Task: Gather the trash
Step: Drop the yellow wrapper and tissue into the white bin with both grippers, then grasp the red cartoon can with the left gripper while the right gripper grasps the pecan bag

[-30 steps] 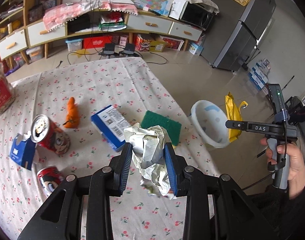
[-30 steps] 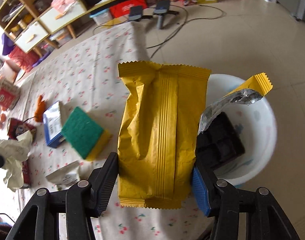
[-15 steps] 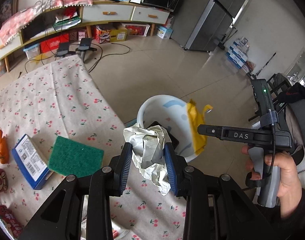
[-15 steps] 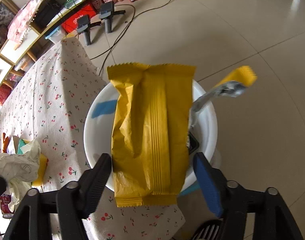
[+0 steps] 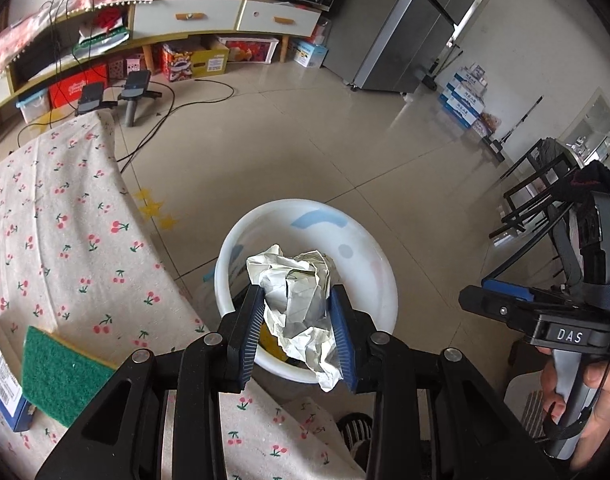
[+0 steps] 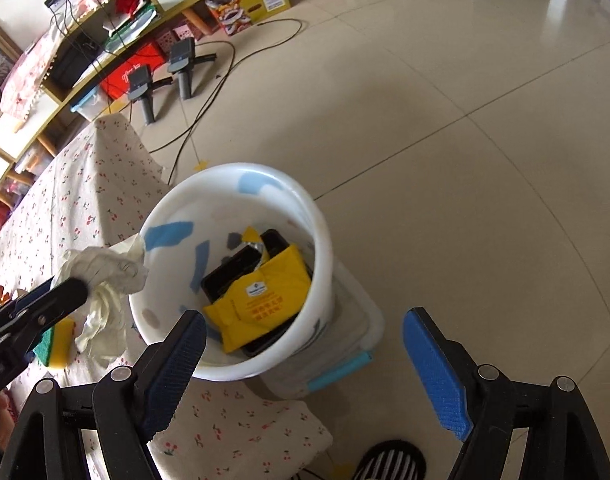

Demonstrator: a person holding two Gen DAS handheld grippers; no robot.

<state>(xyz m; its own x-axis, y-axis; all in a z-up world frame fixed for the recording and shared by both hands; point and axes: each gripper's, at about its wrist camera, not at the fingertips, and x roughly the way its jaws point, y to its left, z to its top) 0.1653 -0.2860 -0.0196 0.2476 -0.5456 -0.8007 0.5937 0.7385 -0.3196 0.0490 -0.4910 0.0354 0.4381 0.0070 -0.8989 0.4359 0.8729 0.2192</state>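
- Clamping the crumpled paper wad [image 5: 295,300] between the blue pads of the left gripper [image 5: 297,320], jaws narrow around it.
- Hanging at the table-side rim of the white bucket [image 6: 323,240], the wad's loose tail drooping down; in the right wrist view, not yet clear of the cherry-print tablecloth [image 5: 65,240].
- Standing wide and empty: the right gripper [image 6: 305,360], above the bucket's near rim.
- Already lying inside, on a black tray: the yellow wrapper [image 6: 261,292].
- Judging the release to need the wad carried further towards the bucket's middle.
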